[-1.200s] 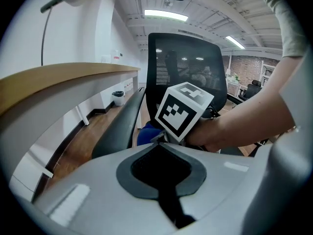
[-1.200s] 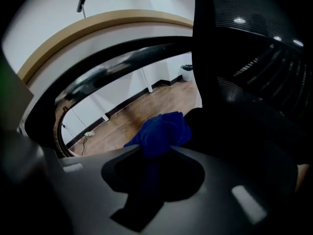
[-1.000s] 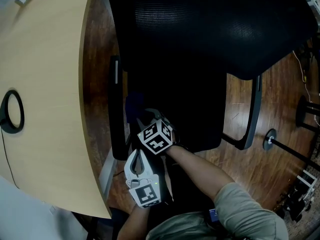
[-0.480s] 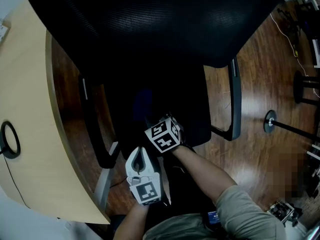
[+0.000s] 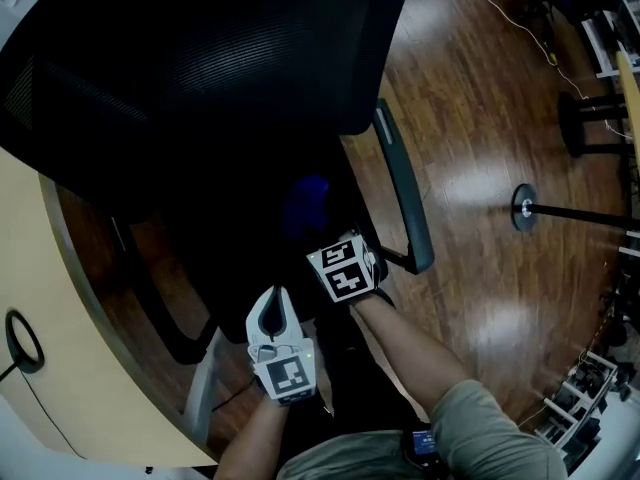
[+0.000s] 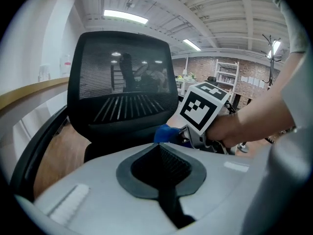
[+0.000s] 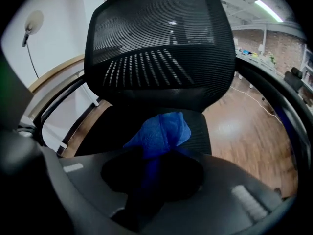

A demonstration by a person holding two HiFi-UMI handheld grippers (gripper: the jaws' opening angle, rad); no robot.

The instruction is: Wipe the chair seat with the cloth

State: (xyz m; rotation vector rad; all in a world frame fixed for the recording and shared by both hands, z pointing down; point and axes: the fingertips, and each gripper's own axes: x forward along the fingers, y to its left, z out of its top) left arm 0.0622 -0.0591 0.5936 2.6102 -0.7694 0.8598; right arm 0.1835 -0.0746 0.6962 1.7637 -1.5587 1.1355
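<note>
A black mesh office chair fills the head view, its backrest (image 5: 200,58) at the upper left and its dark seat (image 5: 245,258) below. A blue cloth (image 5: 305,203) lies bunched on the seat. My right gripper (image 5: 322,236) reaches onto the seat from the front edge and is shut on the cloth (image 7: 161,129), which sticks out past its jaws (image 7: 154,163) over the seat (image 7: 198,131). My left gripper (image 5: 272,300) hovers just left of it at the seat's front edge, jaws (image 6: 160,154) closed on nothing. From there I see the cloth (image 6: 165,132) beside the right gripper's marker cube (image 6: 203,105).
A chair armrest (image 5: 405,193) runs along the seat's right side and another (image 5: 165,313) along its left. A pale wooden desk (image 5: 45,298) with a black ring (image 5: 22,343) stands at the left. Wood floor with a stand base (image 5: 522,206) lies to the right.
The chair now sits further left and turned in the head view. The right gripper and the cloth have shifted slightly right on the seat. The left gripper stays beside it.
</note>
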